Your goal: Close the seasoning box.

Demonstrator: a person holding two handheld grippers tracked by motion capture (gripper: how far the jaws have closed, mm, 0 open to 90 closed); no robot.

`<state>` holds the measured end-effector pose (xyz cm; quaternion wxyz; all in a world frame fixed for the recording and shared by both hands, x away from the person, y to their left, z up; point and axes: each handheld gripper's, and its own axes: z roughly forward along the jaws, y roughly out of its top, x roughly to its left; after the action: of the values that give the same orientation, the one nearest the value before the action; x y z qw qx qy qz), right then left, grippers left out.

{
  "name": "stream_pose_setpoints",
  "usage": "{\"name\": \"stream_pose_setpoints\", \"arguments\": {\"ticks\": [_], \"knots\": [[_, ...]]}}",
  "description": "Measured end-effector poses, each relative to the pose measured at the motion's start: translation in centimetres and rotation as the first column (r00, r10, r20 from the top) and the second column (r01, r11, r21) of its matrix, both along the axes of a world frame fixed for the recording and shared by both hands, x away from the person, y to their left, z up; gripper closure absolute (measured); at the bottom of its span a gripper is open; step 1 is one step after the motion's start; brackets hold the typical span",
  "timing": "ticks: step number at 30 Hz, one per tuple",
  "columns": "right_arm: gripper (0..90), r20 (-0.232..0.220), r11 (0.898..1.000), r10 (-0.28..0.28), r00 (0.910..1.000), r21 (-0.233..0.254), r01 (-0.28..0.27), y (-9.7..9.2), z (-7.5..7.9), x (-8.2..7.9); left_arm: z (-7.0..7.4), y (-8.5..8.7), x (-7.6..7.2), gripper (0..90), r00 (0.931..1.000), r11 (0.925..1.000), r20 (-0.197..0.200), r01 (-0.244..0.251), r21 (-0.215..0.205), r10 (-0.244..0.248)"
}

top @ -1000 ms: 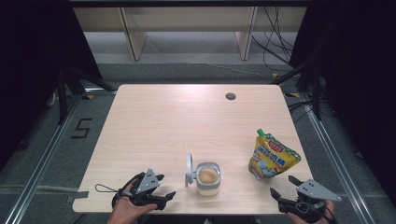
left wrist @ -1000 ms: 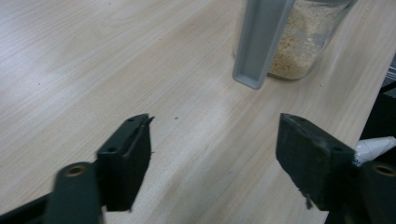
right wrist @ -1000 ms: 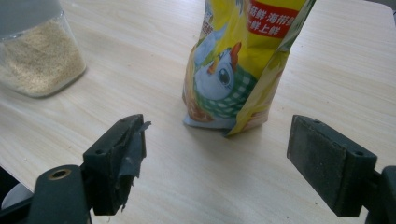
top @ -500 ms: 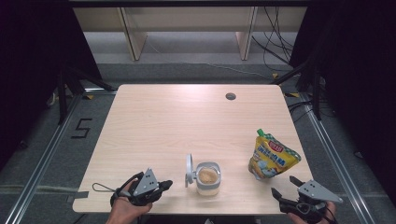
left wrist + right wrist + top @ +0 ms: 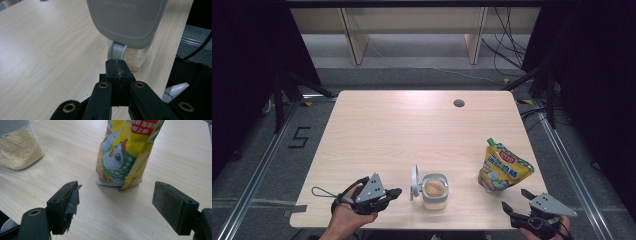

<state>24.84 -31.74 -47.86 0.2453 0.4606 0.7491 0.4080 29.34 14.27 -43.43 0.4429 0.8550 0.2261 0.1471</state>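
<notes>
Aiming the pinched-together, empty left gripper (image 5: 116,65) squarely at the jar (image 5: 434,191) lid's (image 5: 127,21) hinge matters; the right gripper (image 5: 115,206) gapes wide facing the pouch (image 5: 126,152).

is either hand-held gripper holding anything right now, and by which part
Nothing is held. The left hand-held gripper is shut on nothing, just short of the jar with its lid open. The right hand-held gripper is open, short of the yellow pouch.

Probably a lab: black curtains (image 5: 247,75), floor rails (image 5: 257,175), trailing cables (image 5: 507,55)
</notes>
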Motion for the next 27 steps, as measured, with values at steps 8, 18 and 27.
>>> {"name": "stream_pose_setpoints", "arguments": {"ticks": [8,18,27], "knots": [[22.6,0.0,1.0,0.009,1.0,0.005,-0.009,0.1,0.0,0.0,1.8,-1.2,0.5,89.2,0.9995,0.9996,-0.01,0.029,0.004,-0.029],[22.8,0.0,1.0,0.011,0.9999,0.001,-0.011,0.1,0.0,0.1,2.7,-2.5,0.8,89.2,0.9985,0.9985,-0.006,0.054,0.006,-0.054],[22.7,0.002,1.0,0.011,0.9999,0.003,-0.011,0.1,0.0,0.0,2.7,-3.3,1.0,89.2,0.9963,0.9958,-0.001,0.086,0.032,-0.086]]}}
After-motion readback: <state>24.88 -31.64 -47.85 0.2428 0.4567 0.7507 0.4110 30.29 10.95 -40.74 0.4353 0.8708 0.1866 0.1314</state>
